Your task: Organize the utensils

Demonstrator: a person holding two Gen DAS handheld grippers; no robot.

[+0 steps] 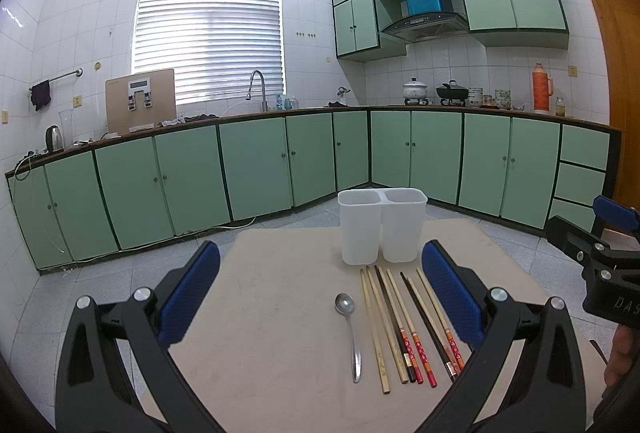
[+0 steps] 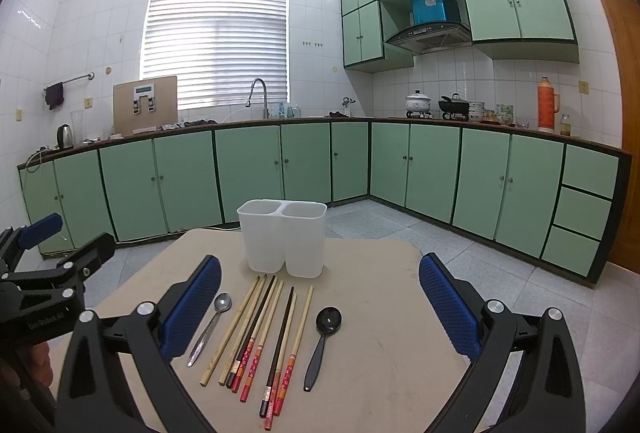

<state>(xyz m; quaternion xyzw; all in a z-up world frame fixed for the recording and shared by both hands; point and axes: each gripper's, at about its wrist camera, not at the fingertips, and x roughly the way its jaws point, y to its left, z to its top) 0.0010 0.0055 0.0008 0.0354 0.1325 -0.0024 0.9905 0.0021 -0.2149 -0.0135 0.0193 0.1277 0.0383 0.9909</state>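
Both grippers hang over the near edge of the beige table (image 2: 380, 313), and I see each one spread wide with nothing between its blue pads: the left gripper (image 1: 320, 293) frames the metal spoon (image 1: 349, 329) and most of the chopsticks (image 1: 404, 325), while the right gripper (image 2: 320, 297) frames the whole row of utensils. From the right wrist view I read that row, left to right, as the metal spoon, a fan of chopsticks, some plain bamboo, some dark with red patterned ends, then a black spoon (image 2: 322, 341) a little apart from the last stick. All lie flat on the table, handles toward me, several sticks touching or crossing their neighbours. Just beyond their tips stands the white two-compartment holder (image 2: 282, 239), upright near the far edge, both compartments looking empty. I find no object lying between the grippers and the utensils. Off the table, green cabinets (image 1: 256, 169) run along the tiled wall, with a faucet (image 1: 258, 87) under the blinds, pots (image 1: 434, 93) below the range hood and an orange thermos (image 1: 541, 89) near the wooden door.
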